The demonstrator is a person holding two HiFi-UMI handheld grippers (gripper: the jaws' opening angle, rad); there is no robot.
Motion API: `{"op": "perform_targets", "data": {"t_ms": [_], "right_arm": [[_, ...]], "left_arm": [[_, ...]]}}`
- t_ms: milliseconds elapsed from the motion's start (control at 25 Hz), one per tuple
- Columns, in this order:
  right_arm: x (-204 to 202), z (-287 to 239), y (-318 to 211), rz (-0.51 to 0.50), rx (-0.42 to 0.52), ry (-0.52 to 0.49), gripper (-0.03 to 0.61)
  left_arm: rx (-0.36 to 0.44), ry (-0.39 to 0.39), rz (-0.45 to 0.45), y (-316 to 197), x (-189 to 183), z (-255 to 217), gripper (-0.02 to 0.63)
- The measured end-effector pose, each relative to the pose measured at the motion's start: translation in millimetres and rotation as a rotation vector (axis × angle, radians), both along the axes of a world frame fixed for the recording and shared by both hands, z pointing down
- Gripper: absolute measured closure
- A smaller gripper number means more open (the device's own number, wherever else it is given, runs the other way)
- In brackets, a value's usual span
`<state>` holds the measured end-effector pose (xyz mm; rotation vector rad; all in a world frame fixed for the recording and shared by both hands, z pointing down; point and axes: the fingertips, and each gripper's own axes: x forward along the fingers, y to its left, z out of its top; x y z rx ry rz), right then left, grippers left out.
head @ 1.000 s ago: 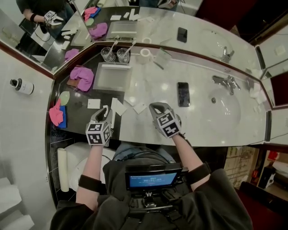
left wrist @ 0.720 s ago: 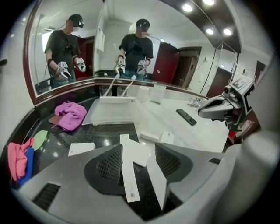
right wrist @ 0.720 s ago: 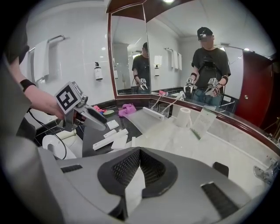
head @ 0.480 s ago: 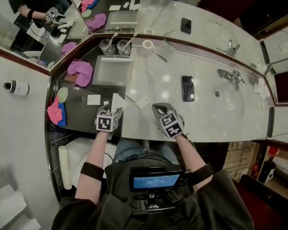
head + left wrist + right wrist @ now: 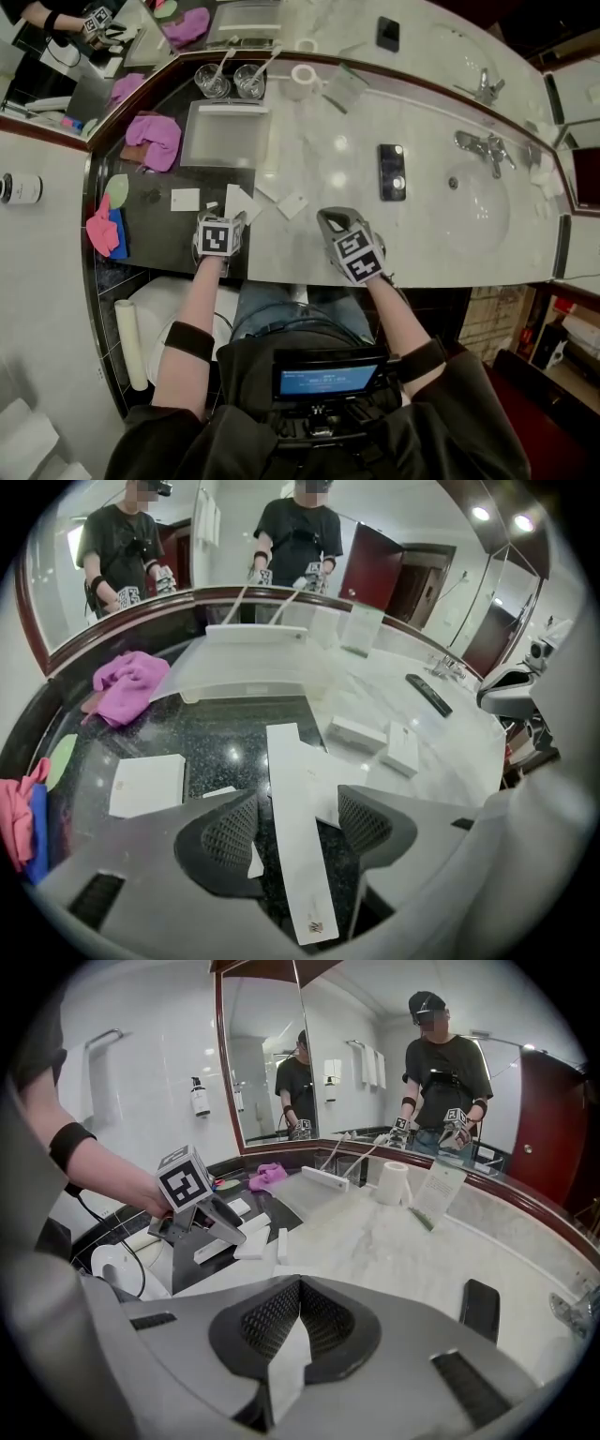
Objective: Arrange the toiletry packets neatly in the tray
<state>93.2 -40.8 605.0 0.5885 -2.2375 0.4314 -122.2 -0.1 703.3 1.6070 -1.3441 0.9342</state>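
Observation:
A long white packet [image 5: 298, 836] lies on the dark counter between my left gripper's [image 5: 292, 822] fingers, with a gap to each pad; this gripper is open. It overlaps a flat white packet [image 5: 323, 780]. Another flat packet [image 5: 147, 785] lies to the left, and two small white boxes [image 5: 356, 733] [image 5: 403, 749] lie to the right on the marble. The clear tray [image 5: 225, 136] stands behind them against the mirror. My right gripper [image 5: 328, 223] hovers over the marble near the front edge, shut on a thin white packet [image 5: 286, 1363].
A pink cloth [image 5: 153, 139] lies left of the tray, two glasses [image 5: 211, 82] and a paper roll [image 5: 305, 75] behind it. A black phone [image 5: 391, 172] lies before the sink [image 5: 487, 202]. Pink and blue cloths [image 5: 101, 228] sit at the counter's left end.
My left gripper's jaws have gone from nearly closed to wide apart, and the long packet now lies loose on the counter between them. The right gripper has stayed shut and hardly moved.

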Motion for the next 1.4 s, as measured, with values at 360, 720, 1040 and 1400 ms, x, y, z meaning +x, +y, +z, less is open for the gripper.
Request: {"op": "perform_targets", "data": {"t_ms": [360, 720, 1040, 1400], "right_arm": [[3.0, 0.3, 0.2, -0.009, -0.002, 0.006, 0.563], [0.8, -3.4, 1.4, -0.018, 0.01, 0.001, 0.563], [-21.9, -25.0, -9.9, -0.036, 0.055, -0.025, 0.563], [-77.0, -47.9, -23.1, -0.065, 0.091, -0.065, 0.562]], "left_arm": [[0.055, -0.026, -0.036, 3.0, -3.8, -7.0, 0.485], [0.226, -0.021, -0.057, -15.7, -13.0, -41.6, 0.485], [0.374, -0.024, -0.062, -28.6, -22.0, -97.6, 0.485], [0.442, -0.081, 0.068, -54.8, -40.4, -135.2, 0.485]]}}
